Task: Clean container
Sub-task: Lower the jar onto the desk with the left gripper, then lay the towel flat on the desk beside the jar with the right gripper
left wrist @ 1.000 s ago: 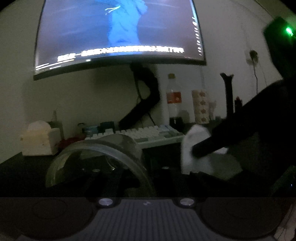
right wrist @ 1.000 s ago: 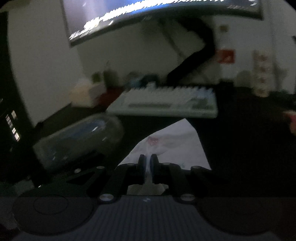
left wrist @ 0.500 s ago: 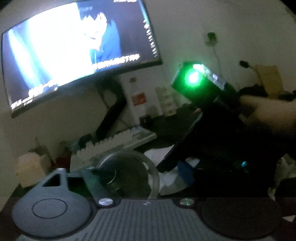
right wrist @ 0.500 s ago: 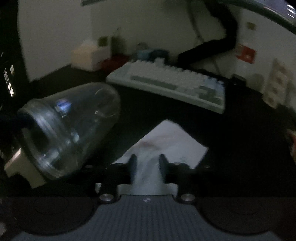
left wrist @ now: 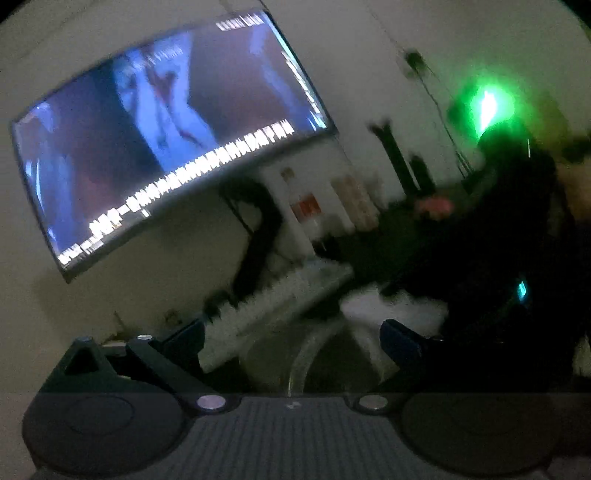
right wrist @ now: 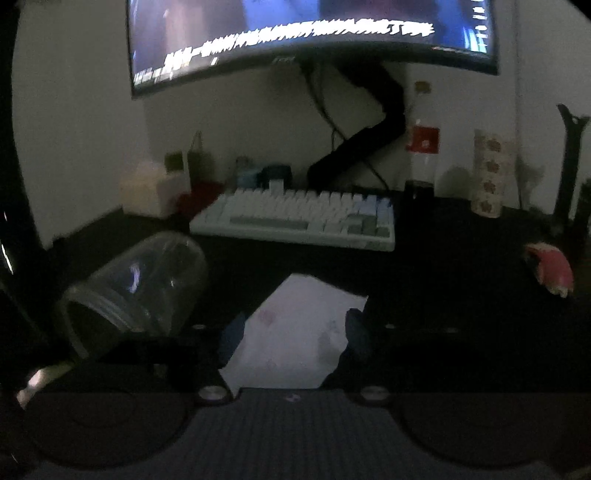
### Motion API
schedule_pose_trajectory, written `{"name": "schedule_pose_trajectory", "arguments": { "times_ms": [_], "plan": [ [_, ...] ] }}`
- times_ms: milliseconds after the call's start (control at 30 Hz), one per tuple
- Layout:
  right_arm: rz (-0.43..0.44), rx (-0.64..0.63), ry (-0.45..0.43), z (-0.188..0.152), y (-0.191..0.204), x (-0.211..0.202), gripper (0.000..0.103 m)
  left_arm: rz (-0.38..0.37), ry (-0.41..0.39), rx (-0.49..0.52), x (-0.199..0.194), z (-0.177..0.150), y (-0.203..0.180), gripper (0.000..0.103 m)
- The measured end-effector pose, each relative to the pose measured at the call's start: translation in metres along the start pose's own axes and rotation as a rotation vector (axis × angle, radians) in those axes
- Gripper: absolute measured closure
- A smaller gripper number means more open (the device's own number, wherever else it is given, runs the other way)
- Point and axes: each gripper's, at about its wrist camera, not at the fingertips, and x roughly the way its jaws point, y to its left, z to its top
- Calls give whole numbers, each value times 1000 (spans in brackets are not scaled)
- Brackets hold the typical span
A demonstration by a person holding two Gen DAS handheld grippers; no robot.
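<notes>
The clear plastic container [right wrist: 147, 288] lies on its side on the dark desk, left of the white tissue [right wrist: 291, 332]. My right gripper [right wrist: 293, 334] straddles the tissue with its jaws opening; the pads stand off the tissue, which lies flat. In the left wrist view my left gripper [left wrist: 291, 341] is spread wide, its jaws still opening. Part of the container's rim [left wrist: 306, 350] shows blurred between its fingers, and neither finger touches it. The tissue [left wrist: 388, 306] lies beyond, beside the dark body of the right gripper with its green light [left wrist: 487, 107].
A white keyboard [right wrist: 295, 218] lies behind the tissue under a curved monitor [right wrist: 314, 29] on a black arm. A bottle [right wrist: 423, 147], a patterned paper roll [right wrist: 489, 173], a pale box [right wrist: 147, 192] and a red object [right wrist: 550, 273] stand around the desk.
Both grippers have gone from shut to open: the left let go of the container, the right let go of the tissue. The left view has rolled and risen.
</notes>
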Motion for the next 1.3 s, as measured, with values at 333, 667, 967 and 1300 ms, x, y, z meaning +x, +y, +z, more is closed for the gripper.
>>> {"name": "schedule_pose_trajectory", "arguments": {
  "times_ms": [333,667,967,1300],
  "plan": [
    [0,33,103,-14,1,22,30,-69,90,-182,63,-25,22,27],
    [11,-46,126,-14,6,62,72,-1,79,-361,94,-58,52,89],
    [66,-4,103,-4,7,66,77,218,144,-626,117,-34,40,94],
    [27,-1,70,-11,14,41,61,113,155,-561,95,-35,32,4]
  ]
}}
